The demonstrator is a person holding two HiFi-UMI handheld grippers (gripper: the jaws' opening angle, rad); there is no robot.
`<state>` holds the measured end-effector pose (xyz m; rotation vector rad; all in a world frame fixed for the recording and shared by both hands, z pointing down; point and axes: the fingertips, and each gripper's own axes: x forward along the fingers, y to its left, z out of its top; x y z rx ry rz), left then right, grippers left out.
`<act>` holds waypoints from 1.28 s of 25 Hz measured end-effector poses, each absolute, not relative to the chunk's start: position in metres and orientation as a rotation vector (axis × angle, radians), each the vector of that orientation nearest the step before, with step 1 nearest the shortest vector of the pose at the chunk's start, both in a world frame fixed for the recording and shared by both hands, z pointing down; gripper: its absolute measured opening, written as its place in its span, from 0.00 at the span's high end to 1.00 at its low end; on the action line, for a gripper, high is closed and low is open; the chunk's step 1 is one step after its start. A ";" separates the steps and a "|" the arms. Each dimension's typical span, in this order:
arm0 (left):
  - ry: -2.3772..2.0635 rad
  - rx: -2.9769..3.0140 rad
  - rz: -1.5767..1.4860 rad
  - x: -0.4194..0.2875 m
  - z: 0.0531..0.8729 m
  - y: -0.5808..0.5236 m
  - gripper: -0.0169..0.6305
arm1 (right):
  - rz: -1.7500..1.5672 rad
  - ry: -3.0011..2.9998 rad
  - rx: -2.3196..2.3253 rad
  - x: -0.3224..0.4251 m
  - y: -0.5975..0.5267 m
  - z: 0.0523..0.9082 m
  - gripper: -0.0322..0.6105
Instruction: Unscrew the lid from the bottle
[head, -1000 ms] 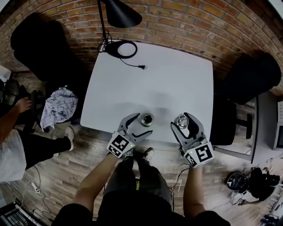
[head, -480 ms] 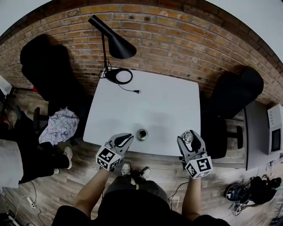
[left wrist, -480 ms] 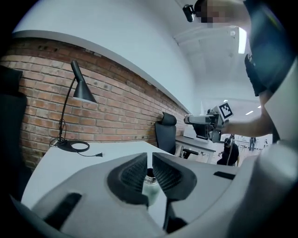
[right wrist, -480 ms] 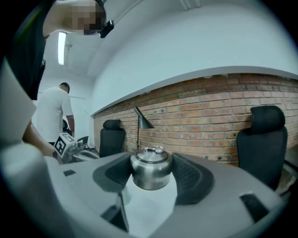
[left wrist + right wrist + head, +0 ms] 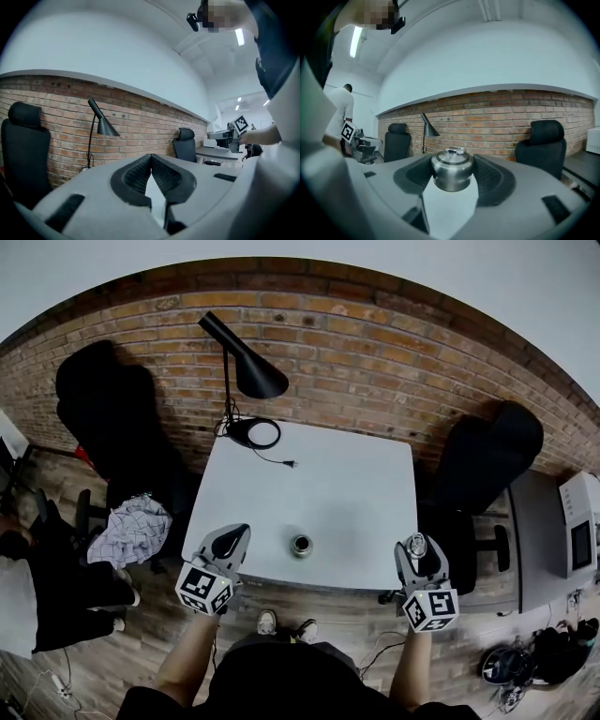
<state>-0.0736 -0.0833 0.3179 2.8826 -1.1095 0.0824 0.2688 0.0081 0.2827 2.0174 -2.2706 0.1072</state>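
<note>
The open steel bottle [image 5: 301,545] stands upright near the front edge of the white table [image 5: 328,479]. Its round metal lid [image 5: 415,544] is off the bottle, and my right gripper [image 5: 418,549] is shut on it, held off the table's front right corner. In the right gripper view the lid [image 5: 451,165] sits squarely between the pads of that gripper [image 5: 451,177]. My left gripper [image 5: 234,534] hovers at the table's front left, well clear of the bottle. Its jaws are shut on nothing, and in the left gripper view the left gripper's [image 5: 150,160] tips meet.
A black desk lamp [image 5: 246,369] stands at the table's far left corner with its plug [image 5: 291,463] lying loose. Black chairs stand at the left [image 5: 108,404] and right [image 5: 487,456]. A checked cloth [image 5: 131,529] lies on a seat at the left. A grey side desk [image 5: 536,535] is at the right.
Both grippers have drawn back from the bottle to the table's front corners. The left gripper's jaws went from open to shut. The right gripper kept the lid. The head camera has pulled back.
</note>
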 end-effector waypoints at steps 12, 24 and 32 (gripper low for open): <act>-1.322 2.909 0.043 -0.120 0.267 -0.070 0.94 | 0.069 -2.198 2.133 0.287 0.019 0.254 0.53; -1.373 2.892 -0.004 -0.128 0.260 -0.071 0.94 | 0.056 -2.255 2.152 0.275 0.011 0.234 0.53; -1.372 2.911 -0.001 -0.122 0.252 -0.070 0.94 | 0.032 -2.246 2.147 0.271 0.012 0.228 0.53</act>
